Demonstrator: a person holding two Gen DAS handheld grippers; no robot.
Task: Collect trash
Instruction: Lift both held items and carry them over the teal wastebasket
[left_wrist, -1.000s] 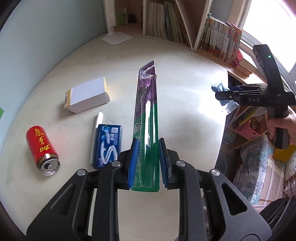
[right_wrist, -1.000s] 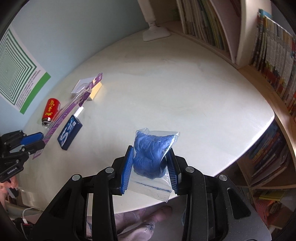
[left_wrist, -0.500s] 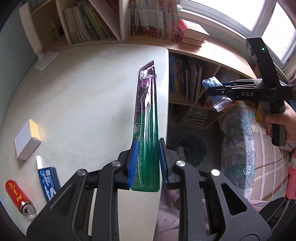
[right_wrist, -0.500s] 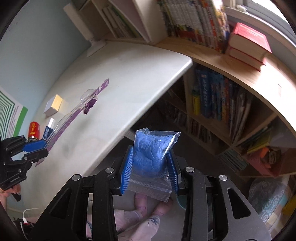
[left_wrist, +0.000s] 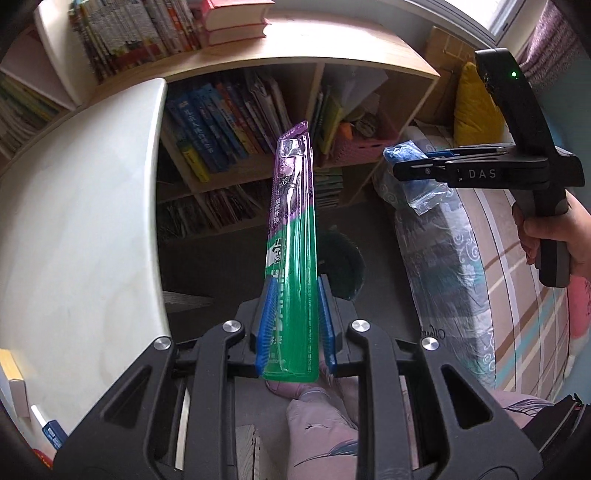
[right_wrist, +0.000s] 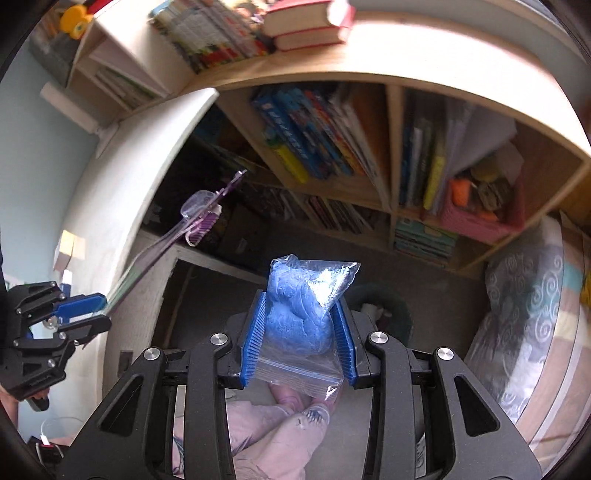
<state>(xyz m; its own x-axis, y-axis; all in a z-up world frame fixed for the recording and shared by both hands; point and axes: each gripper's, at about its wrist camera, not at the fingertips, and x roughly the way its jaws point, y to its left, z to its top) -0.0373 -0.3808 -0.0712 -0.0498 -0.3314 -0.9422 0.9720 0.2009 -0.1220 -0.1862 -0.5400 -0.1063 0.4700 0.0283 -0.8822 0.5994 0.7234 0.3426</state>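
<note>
Two hand-held black two-finger grippers with blue ribbed pads are shown, each clamped on one piece of trash, both held out past the edge of a white desk (left_wrist: 85, 206) and above the floor.

The left gripper (left_wrist: 293, 325) is pressed together on the lower end of one long, flat toothbrush blister pack (left_wrist: 293, 251), green at the bottom and purple at the top. The pack is held upright along the fingers, its clear bubble at the far tip. In the right wrist view the same left gripper (right_wrist: 86, 308) is seen at the left edge, with the toothbrush pack (right_wrist: 173, 236) slanting up and to the right from it.

The right gripper (right_wrist: 297, 339) is closed on one clear zip bag holding a lump of blue material (right_wrist: 301, 314); the lump is squeezed between the pads and the bag's zip edge hangs below them. From the left wrist view the right gripper (left_wrist: 397, 162) is seen side-on, level, pointing left, with the bag (left_wrist: 417, 184) drooping from its tip. It is gripped by the right hand (left_wrist: 554, 240) at its handle, at the right edge of the frame.

One dark round bin (right_wrist: 384, 310) is seen on the floor just beyond the bag, directly under both loads. A wooden bookshelf (right_wrist: 391, 155) packed with books stands behind it. The person's feet in pale socks (right_wrist: 288, 417) are visible below the grippers.
</note>
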